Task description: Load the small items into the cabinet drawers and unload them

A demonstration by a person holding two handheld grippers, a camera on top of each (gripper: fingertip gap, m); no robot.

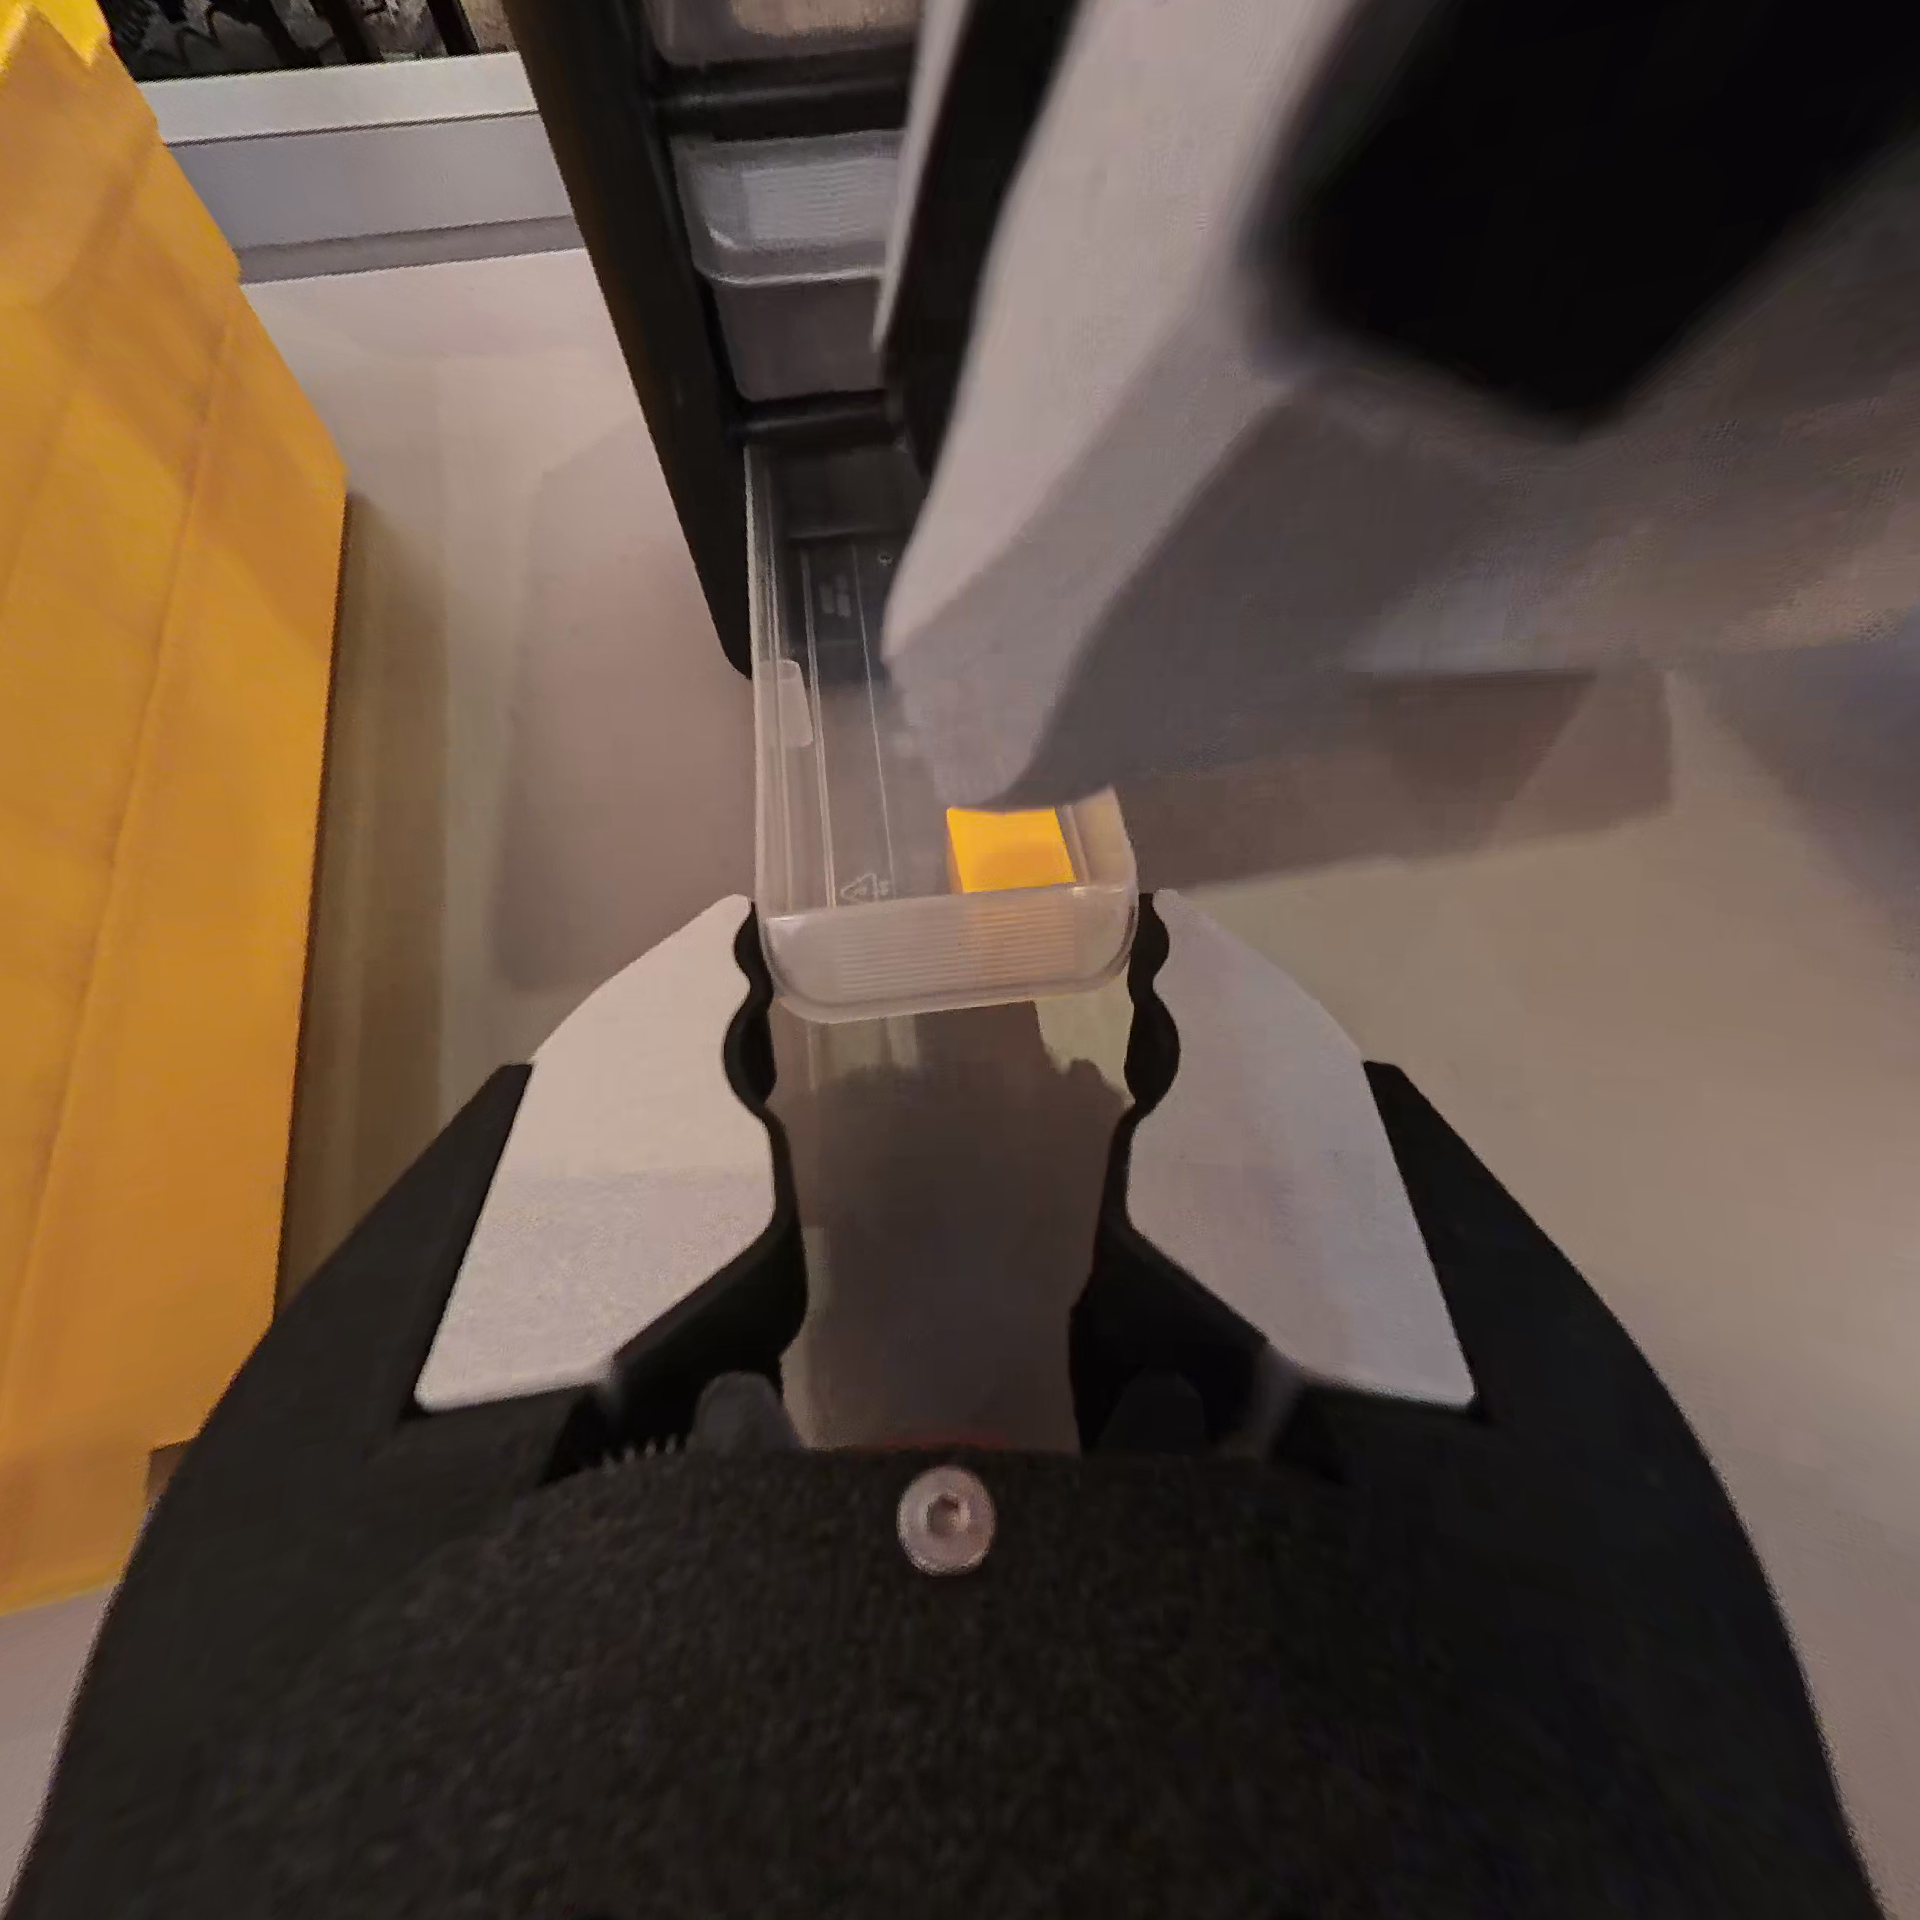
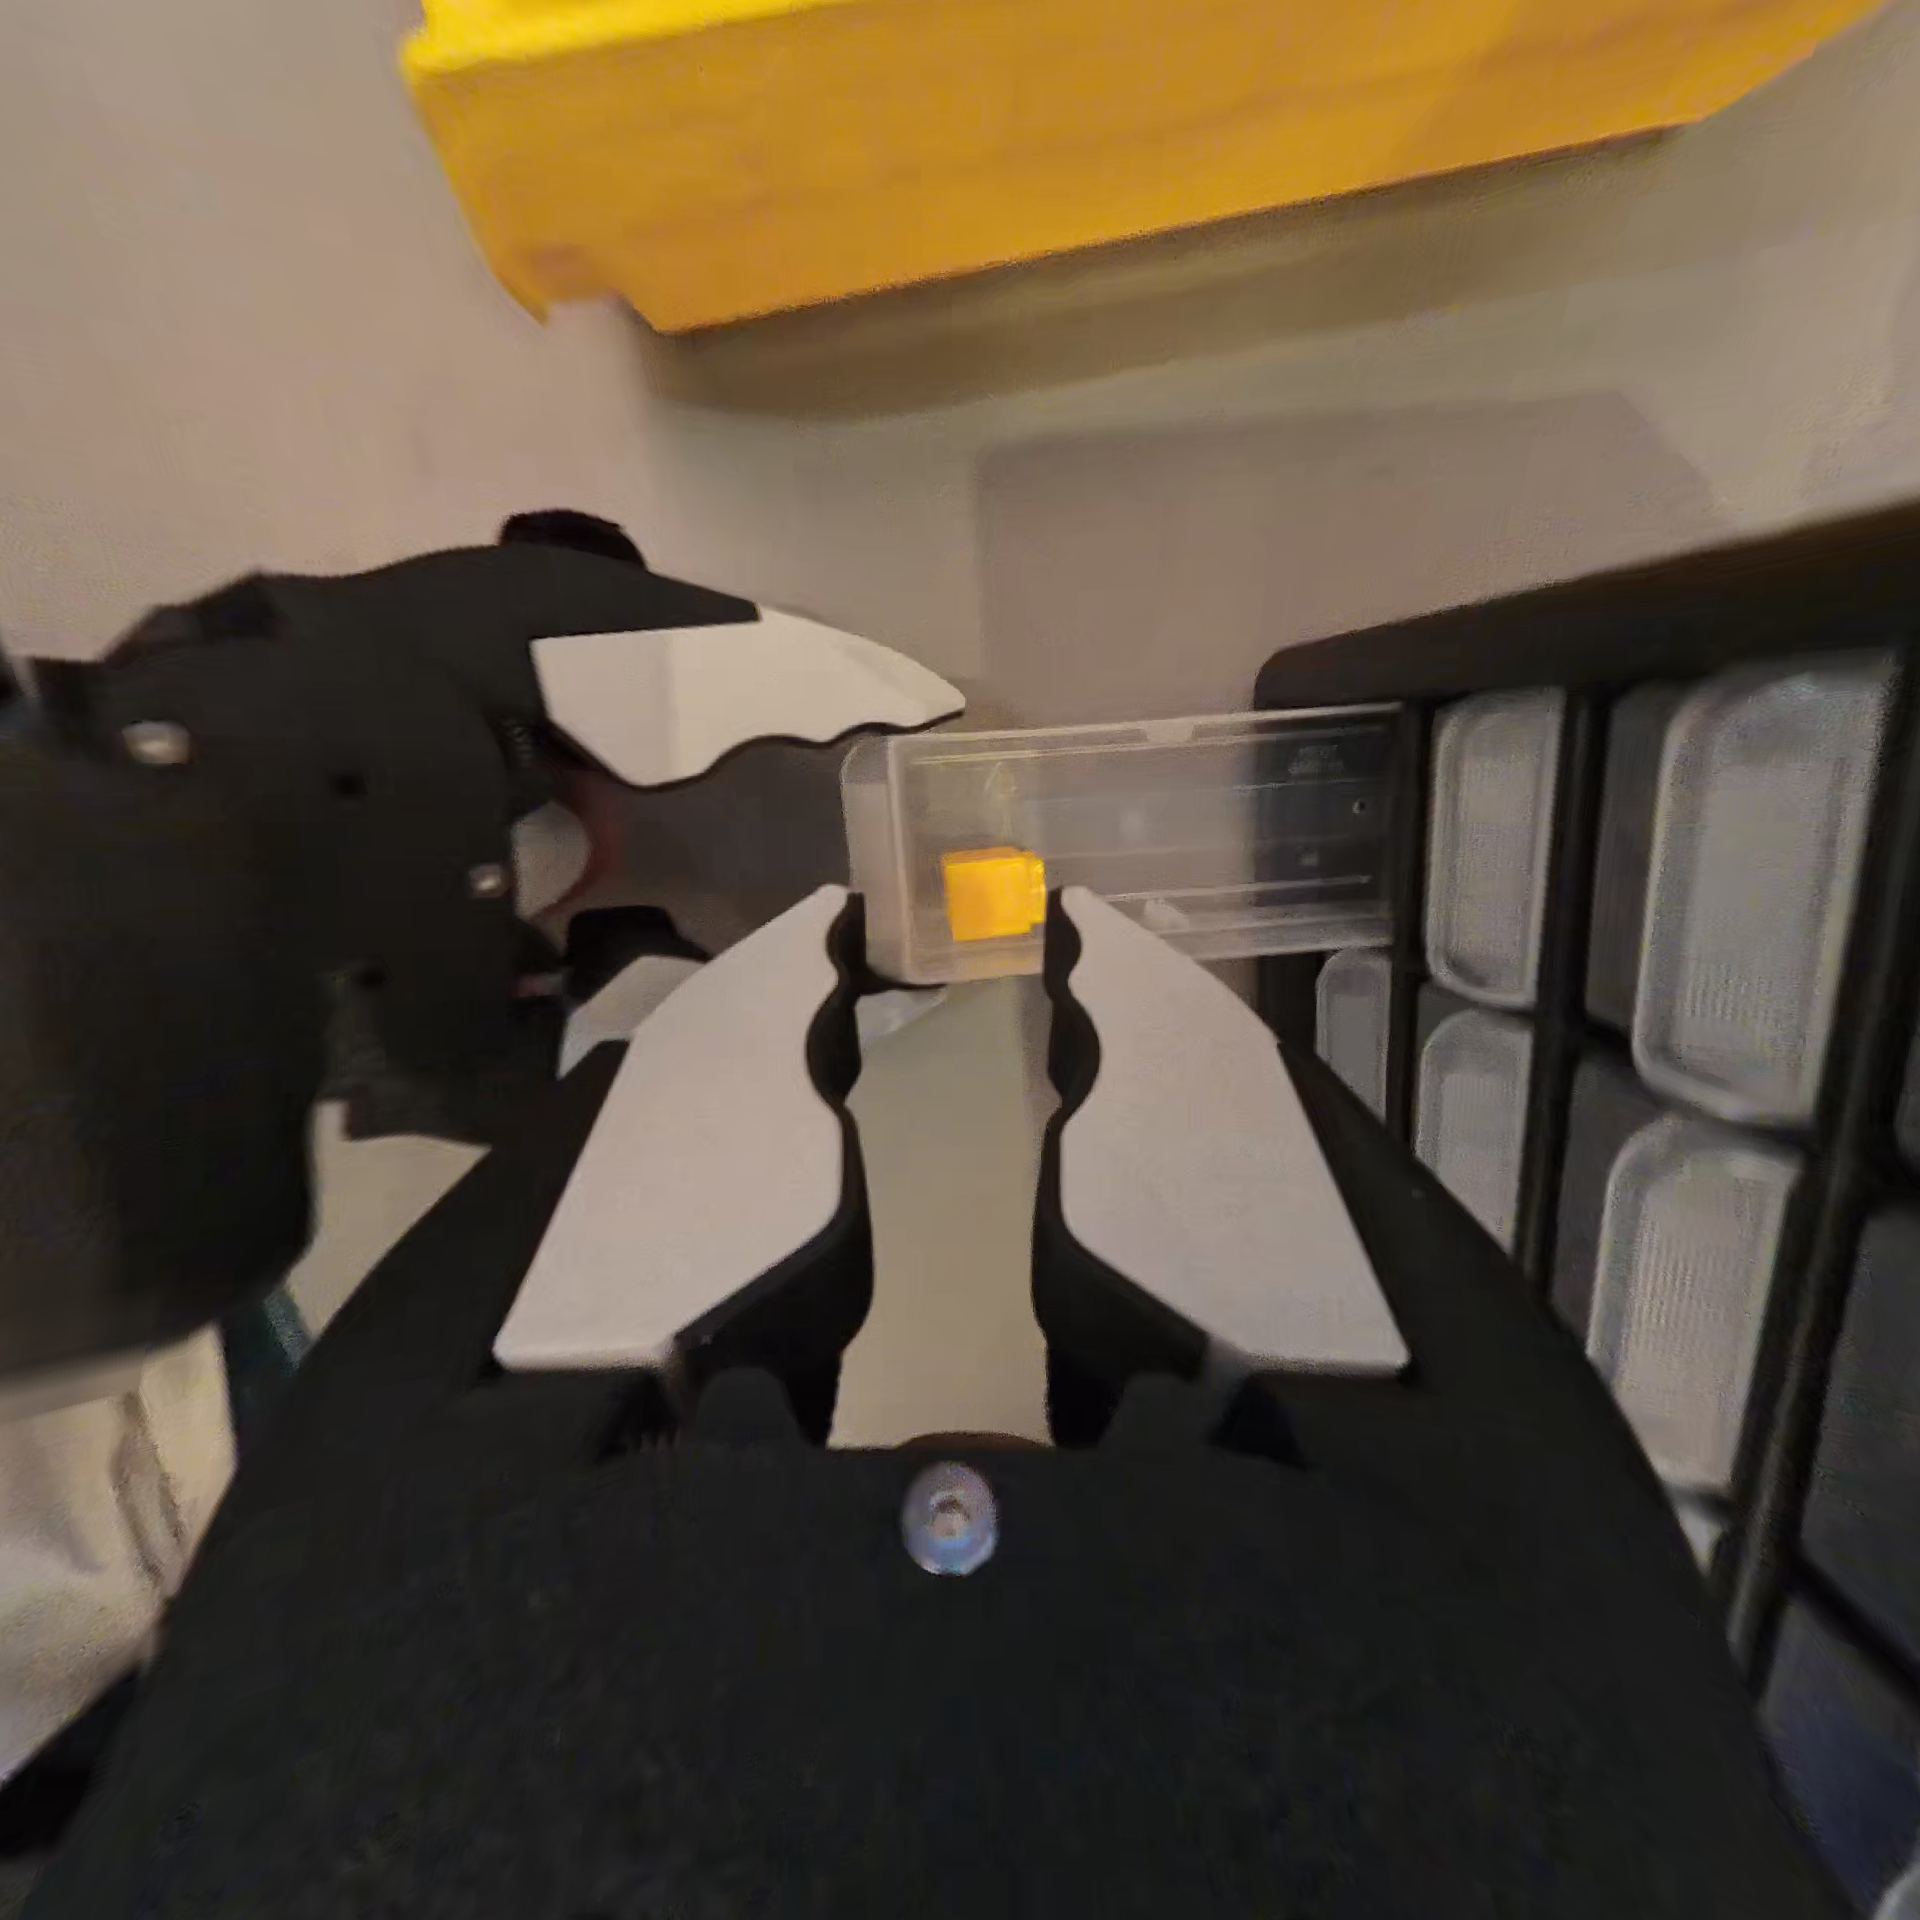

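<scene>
A clear plastic drawer (image 1: 805, 821) is pulled far out of the black cabinet (image 1: 649, 312). A small yellow block (image 1: 1013, 854) lies inside it at the front end. My left gripper (image 1: 951, 920) has its fingertips pressed against both sides of the drawer's front end. My right gripper (image 2: 958, 912) is open just above the drawer (image 2: 1195, 810), its tips on either side of the yellow block (image 2: 987, 899) and wider than it. One of its fingers (image 1: 1049, 468) shows blurred over the drawer in the left wrist view. The left gripper's upper finger (image 2: 748, 707) shows in the right wrist view.
A large yellow bin (image 1: 114, 727) stands on the pale table left of the cabinet; it also shows in the right wrist view (image 2: 1039, 156). The cabinet face (image 2: 1558, 644) holds several shut clear drawers (image 2: 1756, 883). A white ledge (image 1: 364, 156) runs behind. Spacing between my two grippers at the tips: around 6 cm.
</scene>
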